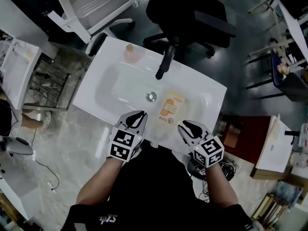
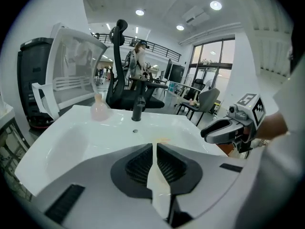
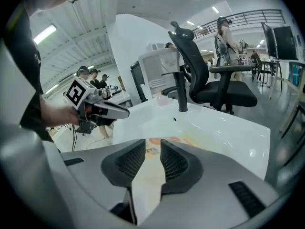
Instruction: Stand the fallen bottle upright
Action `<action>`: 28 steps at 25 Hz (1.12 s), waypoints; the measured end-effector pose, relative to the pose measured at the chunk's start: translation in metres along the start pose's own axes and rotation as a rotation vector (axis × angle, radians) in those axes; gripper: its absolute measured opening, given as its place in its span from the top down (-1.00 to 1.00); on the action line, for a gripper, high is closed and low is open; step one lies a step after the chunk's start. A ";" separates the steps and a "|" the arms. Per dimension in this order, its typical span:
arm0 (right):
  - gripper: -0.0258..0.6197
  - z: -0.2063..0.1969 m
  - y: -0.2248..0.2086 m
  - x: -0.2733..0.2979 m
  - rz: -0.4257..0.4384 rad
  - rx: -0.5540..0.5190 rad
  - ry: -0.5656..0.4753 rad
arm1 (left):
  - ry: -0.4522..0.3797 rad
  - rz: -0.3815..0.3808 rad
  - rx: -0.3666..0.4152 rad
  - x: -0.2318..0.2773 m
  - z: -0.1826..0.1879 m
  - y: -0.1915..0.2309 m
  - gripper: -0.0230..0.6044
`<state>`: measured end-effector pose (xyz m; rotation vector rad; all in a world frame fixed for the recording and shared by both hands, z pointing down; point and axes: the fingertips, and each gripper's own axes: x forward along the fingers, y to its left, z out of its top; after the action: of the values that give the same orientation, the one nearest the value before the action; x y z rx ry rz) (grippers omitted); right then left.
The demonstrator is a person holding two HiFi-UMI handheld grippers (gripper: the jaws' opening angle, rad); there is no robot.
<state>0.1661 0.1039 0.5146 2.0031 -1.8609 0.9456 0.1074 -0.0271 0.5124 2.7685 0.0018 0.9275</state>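
The fallen bottle (image 1: 169, 107) lies on its side in the white sink basin (image 1: 110, 88), right of the drain; it is clear with an orange label. In the right gripper view its label (image 3: 167, 140) shows just beyond the jaws. My left gripper (image 1: 137, 115) hovers over the basin's front rim, left of the bottle, jaws shut and empty (image 2: 155, 147). On the other side of the bottle, my right gripper (image 1: 185, 125) also sits at the front rim. Its jaws stand a little open (image 3: 153, 144) with nothing between the pads. Neither gripper touches the bottle.
A black faucet (image 1: 166, 61) stands at the back of the basin, with the drain (image 1: 151, 96) in front of it. A small pinkish bottle (image 1: 130, 52) stands upright on the back left rim. A black office chair (image 1: 192, 13) and a white chair (image 1: 91, 4) are behind the sink.
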 end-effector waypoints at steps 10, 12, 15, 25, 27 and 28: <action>0.38 -0.009 0.013 -0.014 -0.022 -0.109 0.068 | -0.028 -0.008 -0.010 -0.012 0.002 -0.011 0.80; 0.35 -0.014 0.019 -0.015 -0.006 -0.181 0.100 | -0.042 0.017 -0.027 -0.021 0.003 -0.011 0.80; 0.27 -0.023 0.017 -0.015 0.010 -0.294 0.152 | -0.051 0.063 -0.067 -0.032 0.002 -0.012 0.80; 0.03 -0.045 -0.005 0.013 0.064 -0.685 0.167 | 0.004 0.159 -0.149 -0.041 -0.007 -0.029 0.80; -0.02 -0.050 -0.012 0.020 0.072 -0.736 0.170 | 0.003 0.177 -0.177 -0.042 -0.009 -0.028 0.80; -0.03 -0.053 -0.015 0.023 0.076 -0.761 0.173 | 0.003 0.187 -0.189 -0.042 -0.010 -0.026 0.80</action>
<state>0.1644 0.1182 0.5723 1.3540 -1.8245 0.3157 0.0692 -0.0029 0.4898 2.6245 -0.3320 0.9237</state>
